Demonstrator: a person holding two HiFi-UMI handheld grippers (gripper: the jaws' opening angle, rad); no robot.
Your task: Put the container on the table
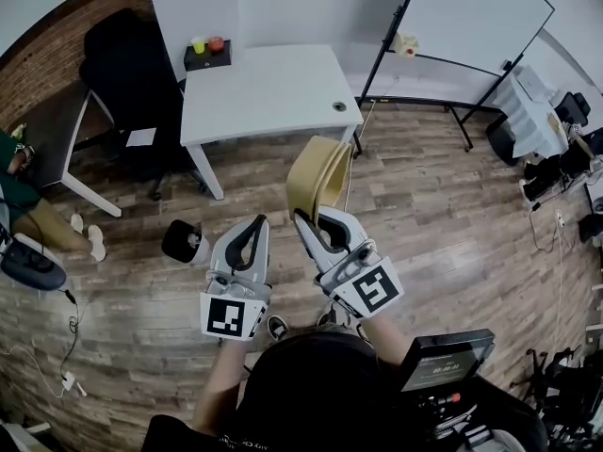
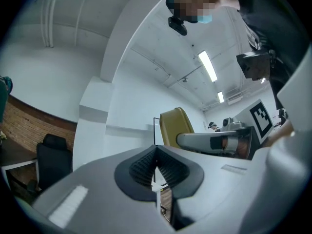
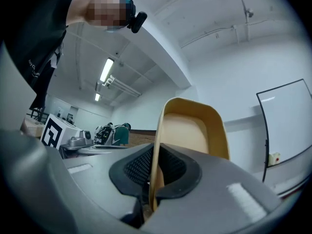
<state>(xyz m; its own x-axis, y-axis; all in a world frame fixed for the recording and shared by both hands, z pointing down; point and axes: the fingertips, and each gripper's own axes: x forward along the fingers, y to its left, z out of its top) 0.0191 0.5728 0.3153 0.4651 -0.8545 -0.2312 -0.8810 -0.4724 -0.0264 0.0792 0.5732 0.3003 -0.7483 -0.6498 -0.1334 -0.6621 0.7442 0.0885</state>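
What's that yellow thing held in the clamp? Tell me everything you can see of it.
The container is a mustard-yellow tub, plastic by its look, shallow, with rounded corners and a raised rim. It appears empty. It stands on edge in the air above the wooden floor, short of the white table. Only the right gripper touches it, its jaws shut on one side wall.

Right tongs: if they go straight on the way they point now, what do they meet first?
Probably the white table: the right tongs, shut on the yellow container, aim toward its near edge. Height is unclear from above, so they might pass over it.
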